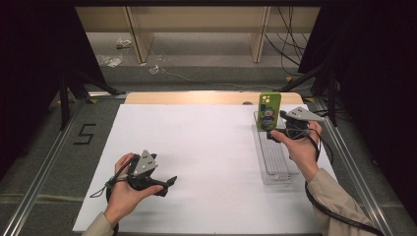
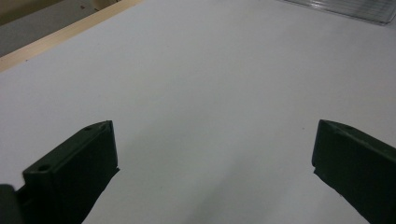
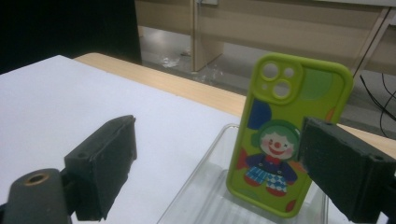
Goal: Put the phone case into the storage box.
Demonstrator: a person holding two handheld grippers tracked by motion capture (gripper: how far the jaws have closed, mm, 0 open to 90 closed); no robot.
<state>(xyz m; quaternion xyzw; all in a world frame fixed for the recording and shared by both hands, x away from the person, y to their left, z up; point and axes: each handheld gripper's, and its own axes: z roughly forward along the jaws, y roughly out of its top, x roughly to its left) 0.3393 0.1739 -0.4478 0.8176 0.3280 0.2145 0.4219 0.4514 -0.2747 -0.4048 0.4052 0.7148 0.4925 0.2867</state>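
Tongs (image 1: 272, 134) of the right hand are seen standing wide open beside a phone case (image 1: 269, 111), nothing being gripped between their blocky black pads. Glossy lime-green plastic forms the case (a cartoon clown is printed on its back, with round camera cut-outs at the top), and it is propped upright at the far end of a long, ribbed, clear plastic tray (image 1: 275, 162) on the matte white tabletop (image 1: 206, 157). Well apart, the left tongs (image 1: 168, 184) are held open and empty over bare white surface.
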